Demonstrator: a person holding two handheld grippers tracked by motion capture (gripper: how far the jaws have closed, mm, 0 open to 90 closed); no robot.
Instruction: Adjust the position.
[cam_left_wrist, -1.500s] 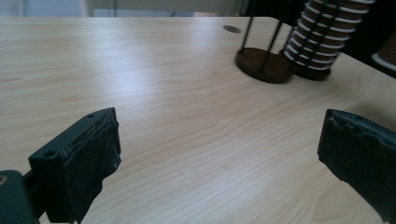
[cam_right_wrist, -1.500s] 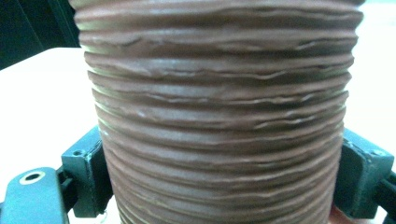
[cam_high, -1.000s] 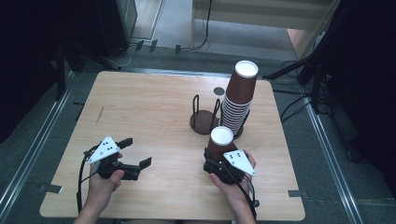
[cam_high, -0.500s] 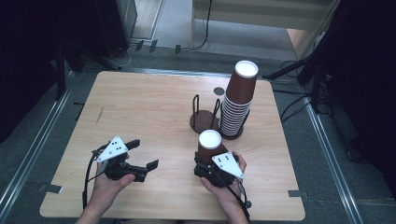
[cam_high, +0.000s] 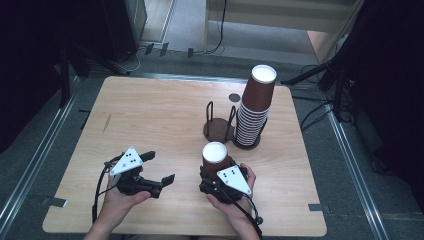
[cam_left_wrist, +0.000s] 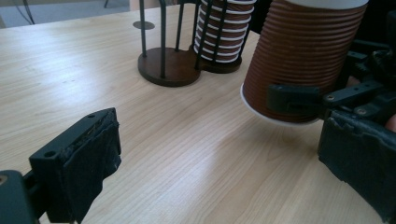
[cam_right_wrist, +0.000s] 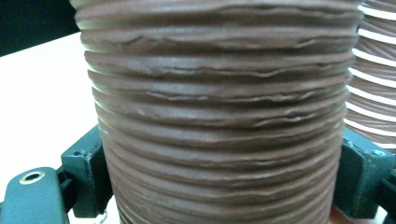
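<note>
A brown ribbed paper cup (cam_high: 216, 159) stands upside down, white base up, with my right gripper (cam_high: 214, 176) shut on its lower part. In the left gripper view this cup (cam_left_wrist: 303, 56) hangs tilted just above the tabletop, rim down. In the right gripper view the cup (cam_right_wrist: 219, 116) sits between the two jaws of the right gripper (cam_right_wrist: 224, 186). My left gripper (cam_high: 159, 168) is open and holds nothing, a short way left of the cup. The left gripper (cam_left_wrist: 219, 168) has its jaws spread wide, facing the cup.
A tall stack of upside-down brown cups (cam_high: 254, 111) stands at the back right in a dark round holder with wire posts (cam_high: 218, 127). The wooden table (cam_high: 150, 115) has bare wood at the left and back. A dark floor and cables lie beyond the table edges.
My right gripper has carried the cup left, toward the table's middle. My left gripper has shifted right, so the two grippers stand closer together.
</note>
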